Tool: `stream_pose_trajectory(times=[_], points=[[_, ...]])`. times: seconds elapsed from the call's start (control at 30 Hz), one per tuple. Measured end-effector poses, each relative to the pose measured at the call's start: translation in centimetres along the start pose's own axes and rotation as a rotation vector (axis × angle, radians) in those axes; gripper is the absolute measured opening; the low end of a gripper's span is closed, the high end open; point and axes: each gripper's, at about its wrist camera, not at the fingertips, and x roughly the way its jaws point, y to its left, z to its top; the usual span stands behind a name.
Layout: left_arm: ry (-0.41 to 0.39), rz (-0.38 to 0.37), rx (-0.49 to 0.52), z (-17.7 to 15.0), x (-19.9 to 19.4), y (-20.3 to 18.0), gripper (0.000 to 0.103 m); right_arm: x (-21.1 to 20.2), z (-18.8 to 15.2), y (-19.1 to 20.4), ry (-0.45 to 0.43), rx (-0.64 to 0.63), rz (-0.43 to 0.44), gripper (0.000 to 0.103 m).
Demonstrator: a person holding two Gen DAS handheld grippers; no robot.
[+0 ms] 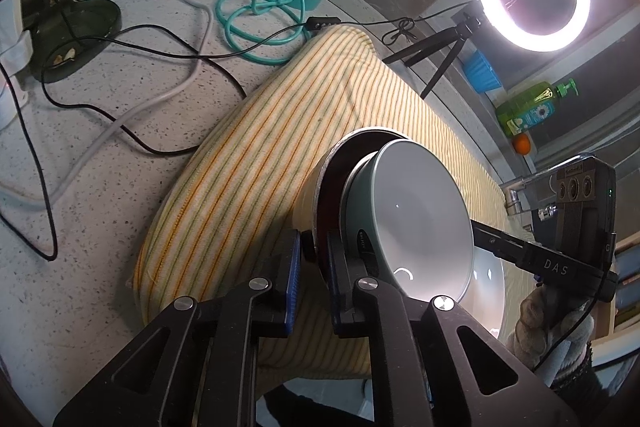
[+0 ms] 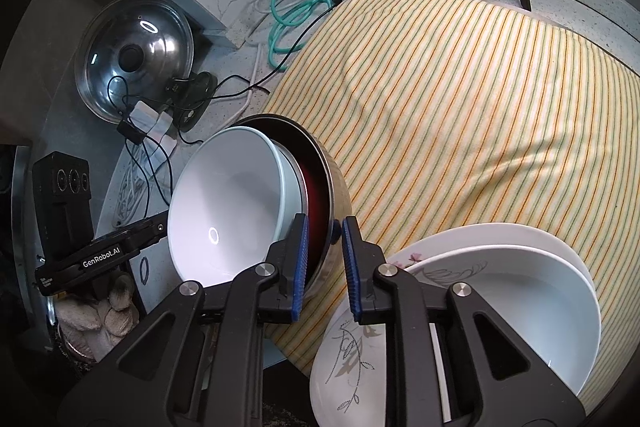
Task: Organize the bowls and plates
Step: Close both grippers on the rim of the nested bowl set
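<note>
Left gripper [image 1: 314,269]: clenched on pan [image 1: 326,179] rim.
Right gripper [image 2: 325,259]: clenched on pan rim too.
Bowl [image 1: 420,219]: hides pan's inside.

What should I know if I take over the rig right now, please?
Left gripper: shut on the metal bowl at its rim.
Right gripper: shut on the same rim, opposite side.
Things: the grey bowl sits nested in the metal bowl, both tilted on edge over the striped cloth. The white plates are stacked on the cloth.
Done: bowls nested, plates stacked.
Left: probably set the bowl pair down level.
</note>
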Motion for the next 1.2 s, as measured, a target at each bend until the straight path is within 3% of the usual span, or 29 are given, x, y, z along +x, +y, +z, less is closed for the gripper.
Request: stream_pose_trajectory(times=[0.7,1.2], points=[[-0.015,0.009,0.016,0.0,-0.4,-0.4,0.009,-0.3,0.2,-0.4,-0.009,0.003,0.001,0.018],[-0.051,-0.002,0.032,0.4,-1.8,-1.6,0.009,-3.1,-0.1,0.5,-0.064,-0.002,0.006,0.017]])
